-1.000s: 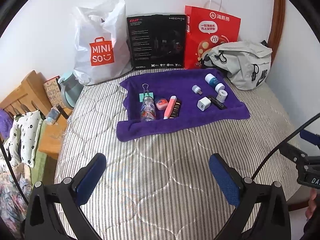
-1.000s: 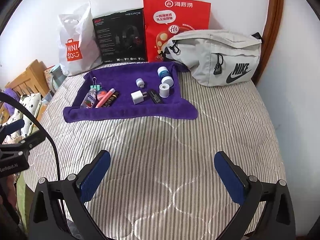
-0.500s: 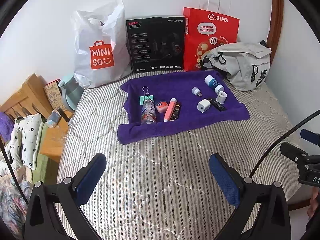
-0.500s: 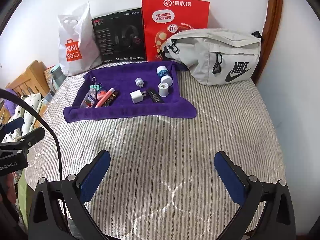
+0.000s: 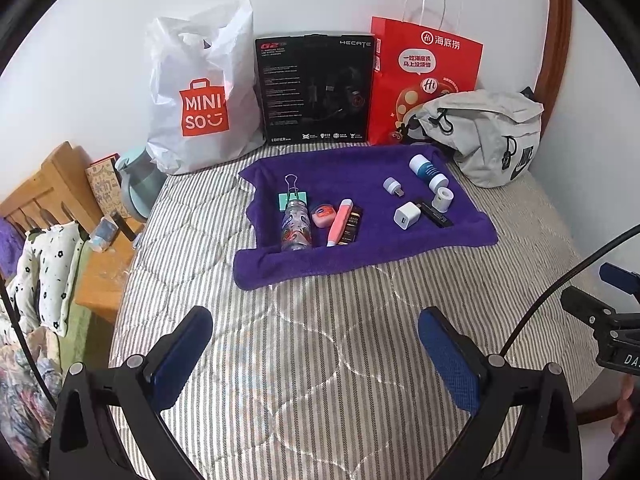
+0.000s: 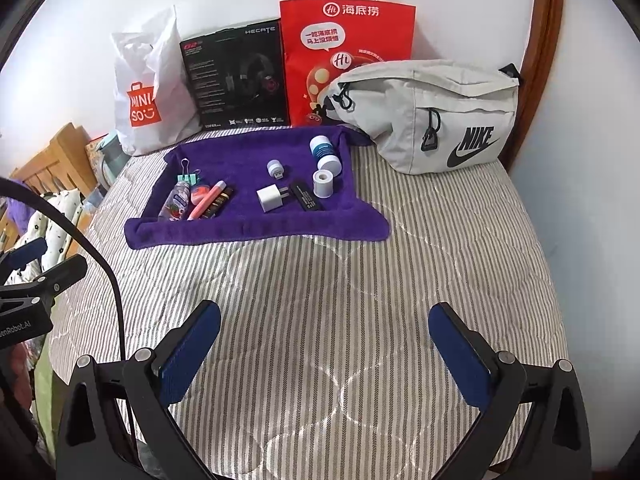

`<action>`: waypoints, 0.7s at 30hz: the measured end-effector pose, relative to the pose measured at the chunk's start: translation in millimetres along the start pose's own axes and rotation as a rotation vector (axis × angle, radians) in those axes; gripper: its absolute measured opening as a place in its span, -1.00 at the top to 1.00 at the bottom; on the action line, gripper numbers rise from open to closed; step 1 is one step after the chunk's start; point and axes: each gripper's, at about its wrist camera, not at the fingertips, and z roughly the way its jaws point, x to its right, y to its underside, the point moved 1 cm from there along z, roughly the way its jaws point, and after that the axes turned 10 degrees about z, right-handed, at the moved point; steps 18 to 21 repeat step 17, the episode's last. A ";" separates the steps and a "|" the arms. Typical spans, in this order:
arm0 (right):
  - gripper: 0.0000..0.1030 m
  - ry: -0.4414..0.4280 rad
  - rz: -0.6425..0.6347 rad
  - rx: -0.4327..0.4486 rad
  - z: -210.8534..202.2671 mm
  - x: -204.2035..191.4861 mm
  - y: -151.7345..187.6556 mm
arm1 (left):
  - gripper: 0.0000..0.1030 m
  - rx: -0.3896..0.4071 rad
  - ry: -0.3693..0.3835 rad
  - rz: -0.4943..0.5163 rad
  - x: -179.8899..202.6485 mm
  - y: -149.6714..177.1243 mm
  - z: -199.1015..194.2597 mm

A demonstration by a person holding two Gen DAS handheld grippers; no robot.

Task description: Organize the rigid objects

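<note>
Both sets of fingers spread wide, empty, hovering over the bed [image 6: 340,300], well short of the purple towel [image 6: 248,224]. Left gripper [image 5: 316,344]: approach the bottle [image 5: 295,227] lengthwise. Right gripper [image 6: 324,340]: white charger [image 6: 269,198], square on.

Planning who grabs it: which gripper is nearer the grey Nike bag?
Right. The right gripper sits in front of the bag, slightly leftward; the left gripper is farther left, facing the purple towel.

small items on towel [image 5: 360,256], bags behind, towel on mattress [image 5: 320,360]
</note>
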 end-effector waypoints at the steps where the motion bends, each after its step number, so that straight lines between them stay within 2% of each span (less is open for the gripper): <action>1: -0.98 0.001 -0.002 0.000 0.3 -0.4 0.2 | -1.00 -0.001 0.002 -0.001 0.3 -0.1 0.6; 21: -0.99 0.018 -0.005 -0.014 7.2 -2.4 -2.8 | -1.00 0.011 0.031 -0.010 0.0 -1.0 5.6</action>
